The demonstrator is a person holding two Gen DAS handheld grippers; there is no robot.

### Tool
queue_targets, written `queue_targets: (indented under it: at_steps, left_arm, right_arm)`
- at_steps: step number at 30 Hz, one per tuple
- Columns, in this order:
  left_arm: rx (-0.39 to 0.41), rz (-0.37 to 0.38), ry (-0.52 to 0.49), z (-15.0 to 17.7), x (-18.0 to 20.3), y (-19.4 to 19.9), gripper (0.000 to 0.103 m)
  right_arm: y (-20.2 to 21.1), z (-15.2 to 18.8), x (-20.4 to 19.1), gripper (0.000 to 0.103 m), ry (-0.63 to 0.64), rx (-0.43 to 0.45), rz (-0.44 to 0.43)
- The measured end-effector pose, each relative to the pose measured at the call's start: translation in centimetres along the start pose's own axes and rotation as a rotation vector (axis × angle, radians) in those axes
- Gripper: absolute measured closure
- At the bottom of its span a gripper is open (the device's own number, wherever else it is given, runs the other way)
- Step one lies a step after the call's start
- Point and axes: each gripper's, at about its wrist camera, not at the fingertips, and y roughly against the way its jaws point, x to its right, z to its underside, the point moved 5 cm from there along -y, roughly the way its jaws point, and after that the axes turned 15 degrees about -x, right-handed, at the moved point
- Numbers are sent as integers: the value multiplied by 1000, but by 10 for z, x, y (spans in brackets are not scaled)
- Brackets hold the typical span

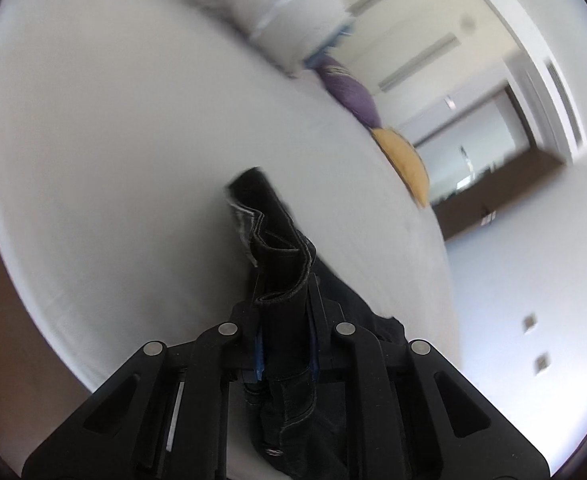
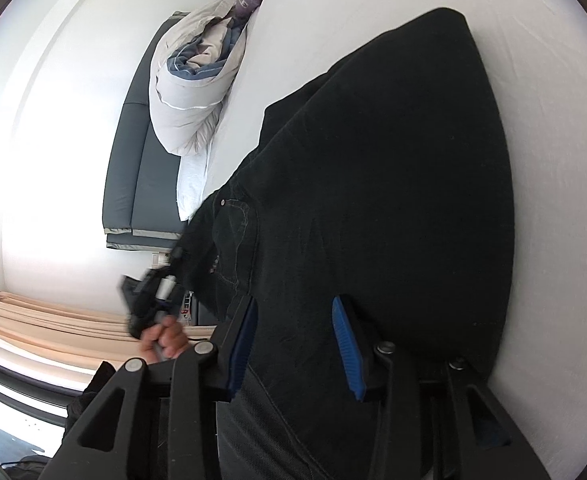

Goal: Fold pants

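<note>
**Black pants gripped at one end, spread on the bed at the other**

Black linkage arms of the left tool (image 1: 283,312) fill the bottom of the left wrist view, and its blue-padded fingers (image 1: 258,350) are closed tight on a bunched fold of the black pants (image 1: 281,276). A stitched hem or waistband edge stands up out of the grip and curls over, while more dark cloth with a rivet hangs below between the arms. This end of the pants is lifted off the white bed (image 1: 113,160), which looks blurred behind it. At the far edge of the bed lie a rolled grey duvet (image 1: 293,20), a purple pillow (image 1: 349,88) and a yellow pillow (image 1: 407,164).

In the right wrist view the right tool (image 2: 297,340) sits low over the pants, its jaws standing about half apart with the black cloth between the blue pads (image 2: 345,340). Whether those pads press on the fabric cannot be told. Most of the pants (image 2: 373,180) lies flat on the white sheet (image 2: 553,200) as one broad dark panel, with a pocket seam and rivet showing near its left edge. From there the cloth rises toward the left tool (image 2: 149,292), held in the person's hand (image 2: 165,340) beside the bed. Beyond it are the duvet (image 2: 189,92), a dark grey headboard (image 2: 133,160) and beige curtains (image 2: 53,324).
</note>
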Motion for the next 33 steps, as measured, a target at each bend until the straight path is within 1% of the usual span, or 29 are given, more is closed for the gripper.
queue_targets:
  at_steps: [1, 2, 3, 4, 6, 8, 10, 12, 14, 16, 18, 20, 22, 24, 25, 27, 28, 29, 30, 33]
  left_arm:
    - [-2, -28, -70, 0, 26, -3, 90]
    - [-5, -55, -146, 3, 52, -6, 90]
    - [-12, -82, -233, 11, 81, -11, 90]
    - [-22, -116, -345, 24, 117, -19, 90]
    - [-51, -155, -531, 60, 170, -38, 90]
    - [-106, -194, -707, 109, 213, -68, 90]
    - [-150, -226, -826, 151, 233, -92, 89]
    - [-195, -257, -900, 187, 242, -114, 89]
    - [-223, -299, -951, 211, 246, -128, 89]
    - [-231, -330, -987, 225, 248, -134, 89]
    - [-220, -365, -1027, 230, 254, -138, 89]
    - [-210, -391, -1054, 230, 257, -141, 89]
    - [-201, -401, -1057, 230, 256, -139, 89]
    - [-184, -419, -1082, 233, 257, -138, 89]
    - [-177, -427, -1099, 241, 257, -137, 89]
    - [-163, -449, -1133, 247, 261, -138, 89]
    - [-158, -459, -1141, 249, 261, -140, 89]
    - [-156, -466, -1148, 250, 261, -140, 89]
    - [-154, -465, -1153, 250, 261, -140, 89]
    - [-141, -472, -1200, 260, 270, -140, 89]
  right_arm:
    - [1, 1, 0, 58, 3, 8, -5]
    - [1, 1, -1, 55, 6, 14, -15]
    - [3, 1, -2, 47, 5, 22, -25]
    - [4, 1, -4, 43, 4, 28, -35]
    - [9, 0, -11, 23, 3, 46, -65]
    - [15, -4, -19, 13, 1, 66, -78]
    - [22, -9, -28, 12, 16, 76, -86]
    - [30, -13, -37, 12, 37, 69, -100]
    - [35, -17, -43, 12, 55, 59, -95]
    - [35, -22, -42, 11, 50, 43, -80]
    - [34, -27, -39, 11, 31, 37, -106]
    - [30, -33, -38, 12, 23, 31, -101]
    - [23, -36, -35, 17, 3, 8, -83]
    - [15, -38, -30, 27, -21, -19, -51]
    - [12, -38, -28, 32, -27, -23, -29]
    - [8, -39, -28, 58, -16, -35, 14]
    - [8, -39, -28, 65, -6, -30, 36]
    - [11, -38, -28, 79, 7, -19, 54]
    - [14, -37, -26, 83, 14, -11, 63]
    - [26, -32, -26, 87, 45, 16, 79]
